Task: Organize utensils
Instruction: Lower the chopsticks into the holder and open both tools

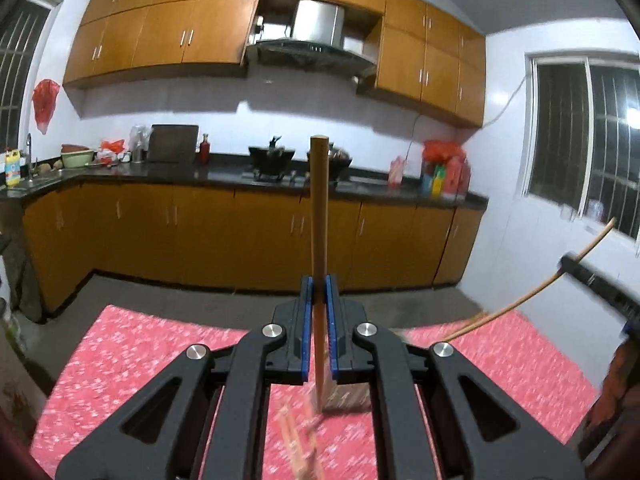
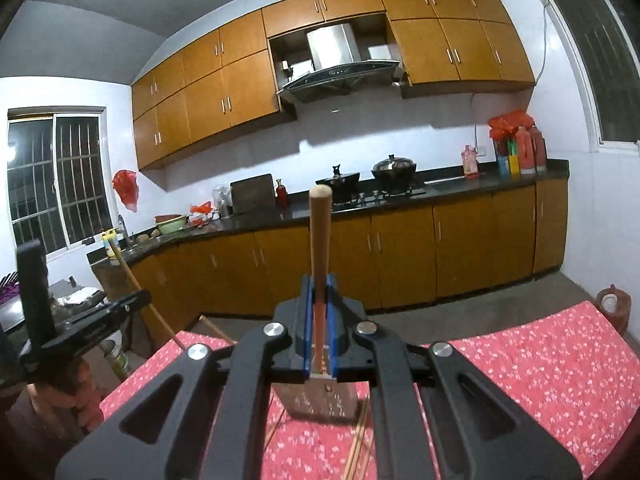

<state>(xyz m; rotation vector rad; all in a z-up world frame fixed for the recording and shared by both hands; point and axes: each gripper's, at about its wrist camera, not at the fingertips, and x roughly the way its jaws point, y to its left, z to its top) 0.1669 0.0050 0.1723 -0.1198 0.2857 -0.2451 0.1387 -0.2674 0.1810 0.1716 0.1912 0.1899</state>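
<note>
Above a table spread with a red flowered cloth (image 2: 540, 364), I hold one wooden-handled utensil in each gripper, both lifted clear of the surface. My left gripper (image 1: 319, 292) is clamped narrow on a wooden-handled spatula (image 1: 319, 208), its blue pads pressed against the shaft; the handle stands upright in front of the camera, its rounded tip level with the far counter, while the metal blade hangs below the jaws over the cloth, blurred. My right gripper (image 2: 319, 292) is likewise closed tight on a second wooden-handled turner (image 2: 319, 232), handle up, with its flat slotted blade hanging just under the jaws. Beneath that blade a few chopsticks (image 2: 358, 436) lie on the cloth; in the left wrist view something pale and stick-like shows below the left jaws as well, possibly more chopsticks, though the blur makes it hard to say.

Each camera catches the other tool at the edge of its view: the right-hand utensil's long handle slants across the right side of the left view, and the left-hand one crosses the left side of the right view, beside the person's hand.

Beyond the table runs an L-shaped dark countertop (image 1: 224, 174) on orange-brown cabinets (image 1: 200, 232), with two woks (image 2: 394, 170) on the stove, a range hood (image 2: 340, 74) above, and barred windows on either side wall.
</note>
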